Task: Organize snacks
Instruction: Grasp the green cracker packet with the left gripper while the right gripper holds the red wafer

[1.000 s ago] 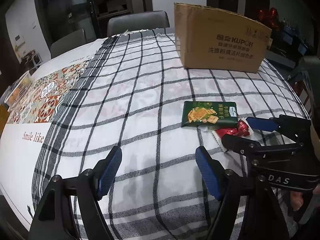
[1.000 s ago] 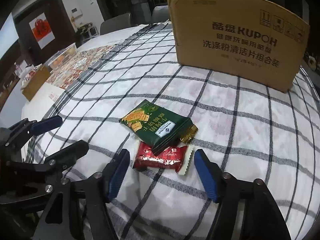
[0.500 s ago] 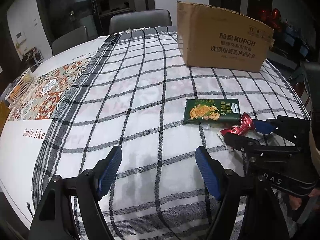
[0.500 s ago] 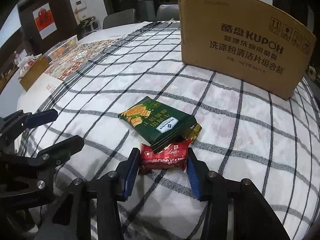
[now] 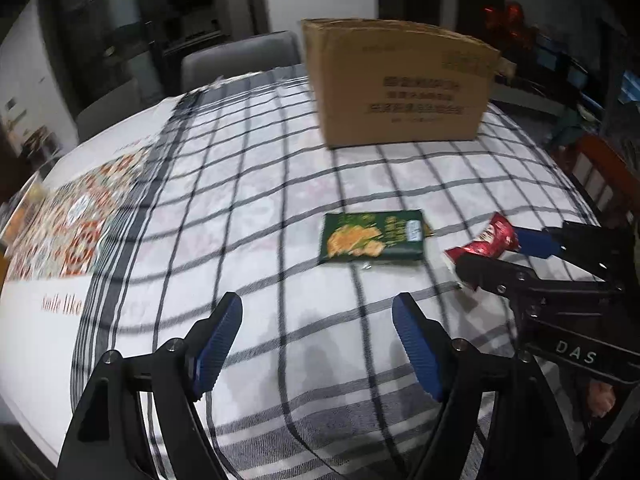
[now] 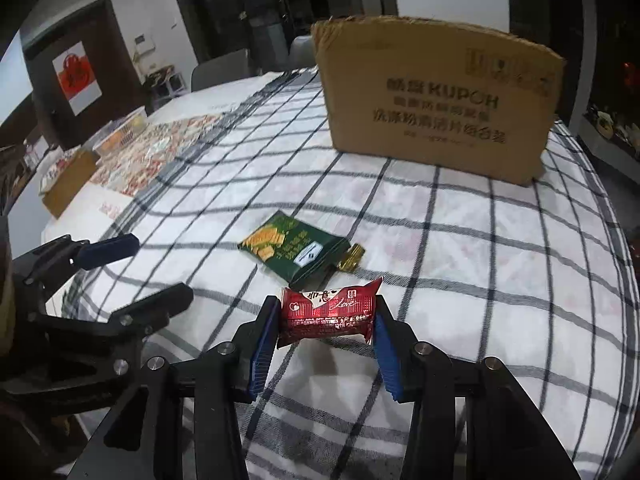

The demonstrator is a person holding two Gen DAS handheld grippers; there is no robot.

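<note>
My right gripper (image 6: 326, 312) is shut on a red snack packet (image 6: 328, 309) and holds it a little above the checked cloth. In the left wrist view the right gripper (image 5: 490, 250) shows at the right edge with the red packet (image 5: 486, 237) between its fingers. A green cracker packet (image 6: 294, 248) lies flat on the cloth just beyond it; it also shows in the left wrist view (image 5: 374, 235). My left gripper (image 5: 318, 326) is open and empty above the cloth, nearer than the green packet. In the right wrist view the left gripper (image 6: 138, 268) is at the left.
A large cardboard box (image 5: 400, 84) stands on the far side of the table (image 5: 240, 184); it also shows in the right wrist view (image 6: 436, 104). A patterned mat (image 5: 68, 228) lies at the left. A small box (image 6: 68, 186) and a basket (image 6: 120, 134) sit far left. Chairs (image 5: 240, 60) stand behind.
My right gripper has closed on the red packet and lifted it off the cloth, away from the green packet. The left gripper stays open and has shifted slightly.
</note>
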